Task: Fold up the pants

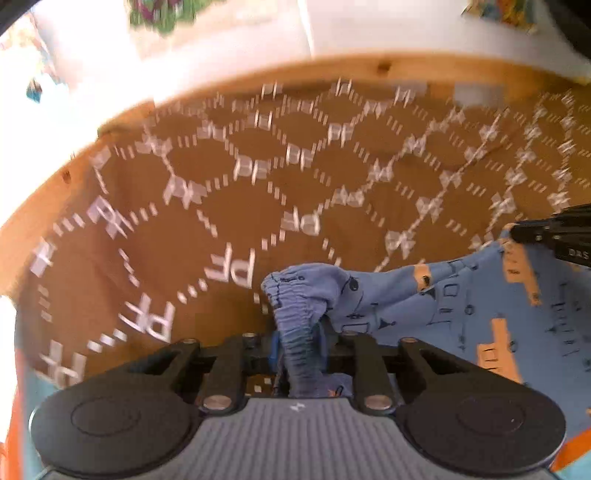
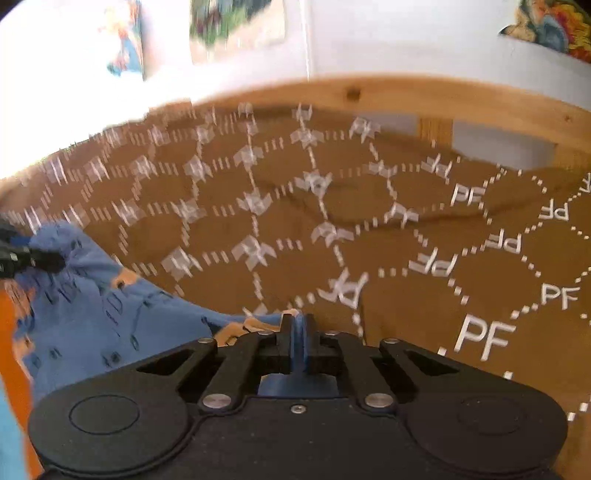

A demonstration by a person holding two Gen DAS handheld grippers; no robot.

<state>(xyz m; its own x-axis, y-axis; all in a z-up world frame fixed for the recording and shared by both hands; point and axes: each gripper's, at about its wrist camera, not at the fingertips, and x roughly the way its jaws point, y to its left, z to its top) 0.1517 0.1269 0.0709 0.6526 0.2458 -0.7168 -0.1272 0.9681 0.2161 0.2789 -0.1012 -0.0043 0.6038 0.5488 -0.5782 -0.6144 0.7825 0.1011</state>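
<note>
The pants [image 1: 461, 295] are small, blue with orange and dark printed shapes and a gathered elastic waistband [image 1: 295, 314]. My left gripper [image 1: 299, 343] is shut on the bunched waistband and holds it above the brown blanket. The pants stretch right to my right gripper [image 1: 532, 230], which pinches their far edge. In the right wrist view, my right gripper [image 2: 297, 332] is shut on a thin blue fold of the pants [image 2: 110, 317]. The cloth hangs to the left, where the left gripper [image 2: 44, 258] holds it. Both views are motion-blurred.
A brown blanket [image 2: 406, 229] with white "PF" letters and dotted hexagons covers the surface. A wooden bed frame [image 2: 406, 96] curves along the far edge. A white wall with colourful pictures [image 2: 236, 29] lies beyond. Orange and light blue cloth [image 2: 11, 369] shows at the left.
</note>
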